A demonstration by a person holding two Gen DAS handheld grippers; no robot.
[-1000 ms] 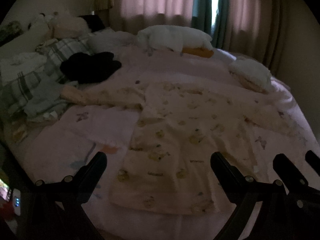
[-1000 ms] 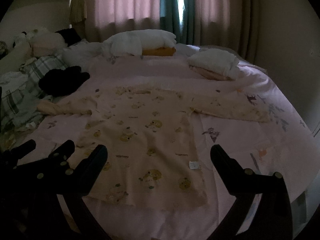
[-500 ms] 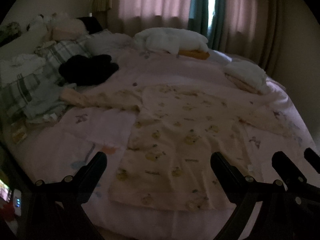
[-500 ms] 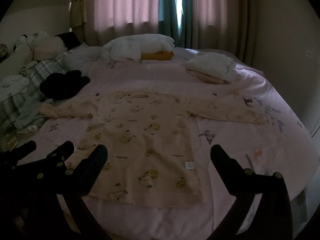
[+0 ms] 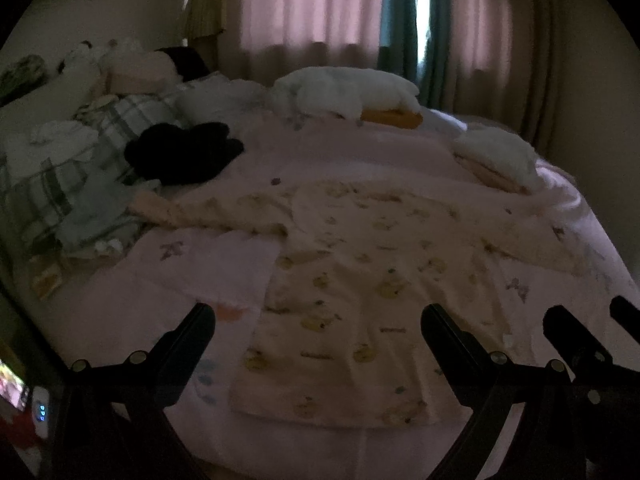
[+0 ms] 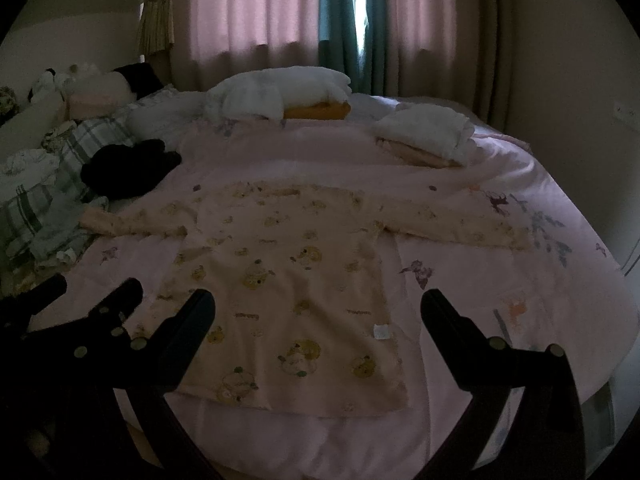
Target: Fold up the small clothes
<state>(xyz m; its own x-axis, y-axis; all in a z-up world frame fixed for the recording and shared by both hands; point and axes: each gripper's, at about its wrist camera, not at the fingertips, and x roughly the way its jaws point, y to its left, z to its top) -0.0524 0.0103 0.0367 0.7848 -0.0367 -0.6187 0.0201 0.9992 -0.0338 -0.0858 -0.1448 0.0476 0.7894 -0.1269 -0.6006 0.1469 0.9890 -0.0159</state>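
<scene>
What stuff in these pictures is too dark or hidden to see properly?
- Bear-print top: its near hem corner sits behind the left gripper in the right wrist view.
- Black garment: too dark in both views to tell what it is.
- Lit screen: cut off by the left wrist view's edge.
- Small white label on the top: too small to read.
- Orange item: mostly covered by white bedding.

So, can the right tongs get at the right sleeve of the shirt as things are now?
Probably yes. The right tongs are open and hold nothing, and the right sleeve lies flat and uncovered on the bed, with nothing between them.
</scene>
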